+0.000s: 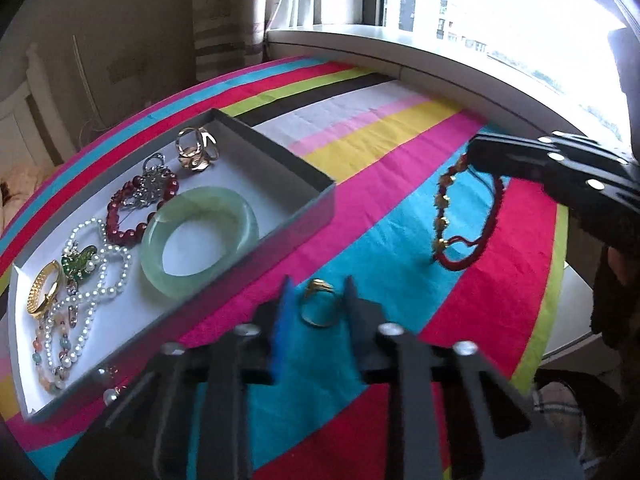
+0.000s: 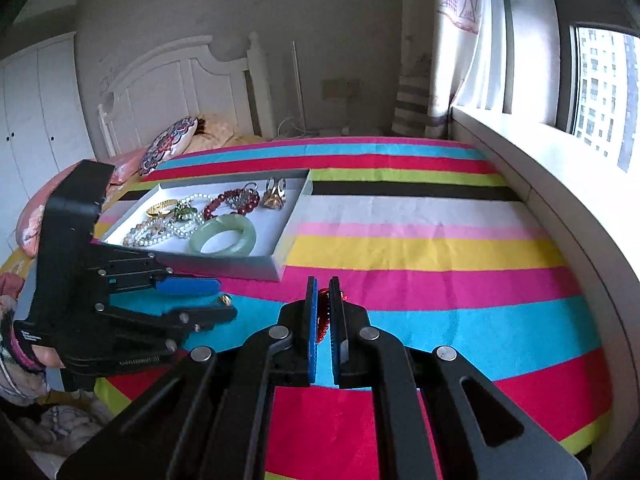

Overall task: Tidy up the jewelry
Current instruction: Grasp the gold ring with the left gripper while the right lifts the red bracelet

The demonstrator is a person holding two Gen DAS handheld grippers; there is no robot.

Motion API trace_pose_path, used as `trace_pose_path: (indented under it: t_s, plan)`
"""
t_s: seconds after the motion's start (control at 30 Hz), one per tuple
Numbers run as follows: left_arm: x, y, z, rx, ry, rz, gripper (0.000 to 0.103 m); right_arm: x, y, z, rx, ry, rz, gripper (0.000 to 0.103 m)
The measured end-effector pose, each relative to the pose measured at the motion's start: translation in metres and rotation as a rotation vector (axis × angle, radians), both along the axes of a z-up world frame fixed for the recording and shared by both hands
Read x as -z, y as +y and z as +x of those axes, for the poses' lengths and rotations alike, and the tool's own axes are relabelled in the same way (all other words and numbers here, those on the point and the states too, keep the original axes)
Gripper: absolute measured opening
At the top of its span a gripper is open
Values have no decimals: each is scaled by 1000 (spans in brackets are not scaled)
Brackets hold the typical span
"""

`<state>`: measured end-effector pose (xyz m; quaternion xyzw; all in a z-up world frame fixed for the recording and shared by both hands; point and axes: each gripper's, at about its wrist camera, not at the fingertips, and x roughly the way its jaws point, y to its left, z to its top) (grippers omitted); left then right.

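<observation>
A grey box (image 1: 316,208) on the striped cloth holds a green jade bangle (image 1: 200,238), a red bead bracelet (image 1: 132,208), pearl strands (image 1: 100,276), gold pieces and a gold bangle (image 1: 44,292). It also shows in the right wrist view (image 2: 280,256). My left gripper (image 1: 316,296) is open, with a gold ring (image 1: 318,304) on the cloth between its fingers. My right gripper (image 2: 323,300) is shut on a red cord bracelet with gold beads (image 1: 468,216), which hangs from it above the cloth; only a red bit (image 2: 322,320) shows between the pads.
The striped cloth (image 2: 440,248) covers the table beside a white window sill (image 2: 540,184). Two loose pearl earrings (image 1: 110,384) lie by the box's near wall. A bed with pillows (image 2: 168,144) stands behind the table.
</observation>
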<state>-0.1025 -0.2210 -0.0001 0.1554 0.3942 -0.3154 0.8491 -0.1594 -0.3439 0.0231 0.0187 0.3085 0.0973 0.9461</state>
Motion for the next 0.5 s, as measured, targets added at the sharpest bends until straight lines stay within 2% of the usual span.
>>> trace_pose_path:
  t_s: [0.2,0.5]
  plan:
    - [-3,10,-2,-1,11,-48,20,-4,8,-1,-20,-11,-5,6]
    - [-9,24,-15,-35,-32,-73,20,-13,20,-3,-42,-26,20,6]
